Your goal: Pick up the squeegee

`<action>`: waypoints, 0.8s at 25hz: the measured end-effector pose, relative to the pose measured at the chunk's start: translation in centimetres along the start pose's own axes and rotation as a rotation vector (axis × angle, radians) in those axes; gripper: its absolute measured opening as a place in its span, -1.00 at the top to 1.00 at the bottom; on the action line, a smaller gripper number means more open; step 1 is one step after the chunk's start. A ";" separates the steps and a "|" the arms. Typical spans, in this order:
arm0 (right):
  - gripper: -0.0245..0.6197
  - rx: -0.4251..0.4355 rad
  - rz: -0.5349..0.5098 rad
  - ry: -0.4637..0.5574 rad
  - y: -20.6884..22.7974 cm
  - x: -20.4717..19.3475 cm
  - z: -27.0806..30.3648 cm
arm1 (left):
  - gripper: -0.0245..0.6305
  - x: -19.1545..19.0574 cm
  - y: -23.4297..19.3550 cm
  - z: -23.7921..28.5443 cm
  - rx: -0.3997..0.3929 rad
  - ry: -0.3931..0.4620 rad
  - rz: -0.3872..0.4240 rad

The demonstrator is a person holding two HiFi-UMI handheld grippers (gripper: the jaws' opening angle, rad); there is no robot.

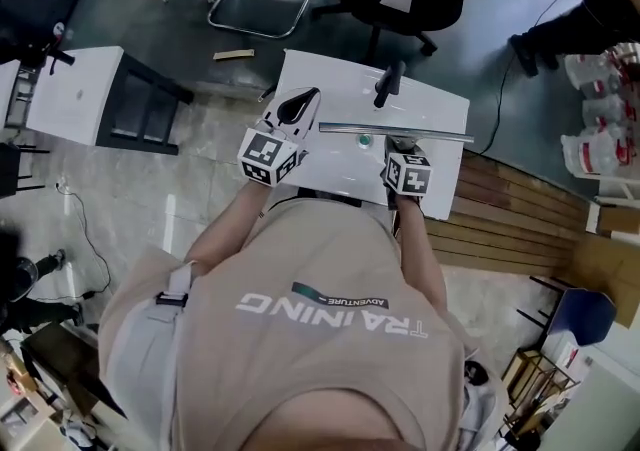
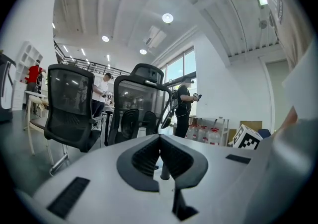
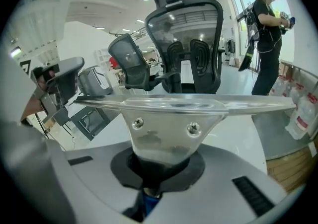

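1. From the head view we see both tools over the white desk. The left tool is at the desk's near left part, and the right tool is towards its right.
2. That view shows the squeegee as a long thin metal bar lying crosswise above the desk, with its middle at the tip of the right tool. It does not show the grip itself.
3. The right gripper view does. The right tool is clamped narrowly on the squeegee, with the pads closed round the neck under a metal bracket with two screws. A bit of blue shows below, and the blade spreads left and right with the desk top visible beneath it.
4. Only the left gripper view shows the left tool close up: its pads meet at the tips and nothing is between them.
5. That view also shows office chairs and a standing person behind them. A black handle-shaped thing on the desk's far side is plain only from the head view.
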State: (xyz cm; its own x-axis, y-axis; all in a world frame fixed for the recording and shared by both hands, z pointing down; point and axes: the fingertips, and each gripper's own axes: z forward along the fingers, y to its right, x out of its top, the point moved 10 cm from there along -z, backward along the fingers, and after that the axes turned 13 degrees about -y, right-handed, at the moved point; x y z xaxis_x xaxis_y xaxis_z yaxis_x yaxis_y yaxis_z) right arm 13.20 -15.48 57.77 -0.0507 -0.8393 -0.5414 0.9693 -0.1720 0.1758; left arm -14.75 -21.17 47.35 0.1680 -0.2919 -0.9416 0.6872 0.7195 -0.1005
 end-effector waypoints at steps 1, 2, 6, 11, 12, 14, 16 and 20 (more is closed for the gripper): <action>0.80 -0.008 -0.012 0.012 0.3 0.2 -0.8 | 0.89 0.1 0.3 0.0 0.004 0.003 -0.001; 0.80 -0.017 -0.025 0.023 0.6 0.3 -1.6 | 0.89 0.3 0.6 0.1 0.008 0.006 -0.001; 0.80 -0.055 -0.031 0.078 1.9 1.2 -4.6 | 0.89 0.8 1.6 0.7 0.016 0.007 0.011; 0.80 -0.110 -0.006 0.175 3.4 2.6 -7.6 | 0.89 1.3 2.5 1.2 0.043 0.022 0.001; 0.80 -0.117 -0.004 0.193 3.6 2.7 -8.1 | 0.89 1.3 2.9 1.3 0.041 0.022 0.001; 0.80 -0.117 0.004 0.230 4.0 3.0 -9.1 | 0.89 1.5 3.8 1.5 0.030 0.026 0.012; 0.80 -0.114 0.014 0.262 4.2 3.3 -9.9 | 0.89 1.7 4.4 1.8 0.023 0.034 0.014; 0.80 -0.121 0.007 0.301 4.6 4.1 -11.0 | 0.89 2.5 5.2 2.1 0.019 0.053 0.019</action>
State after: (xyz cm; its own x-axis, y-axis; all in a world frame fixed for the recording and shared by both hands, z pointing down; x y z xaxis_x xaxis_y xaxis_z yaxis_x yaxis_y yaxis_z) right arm 20.09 -14.07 47.27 0.0123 -0.6467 -0.7627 0.9918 -0.0890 0.0914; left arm -9.26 -19.47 45.18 0.1432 -0.2442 -0.9591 0.6979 0.7120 -0.0771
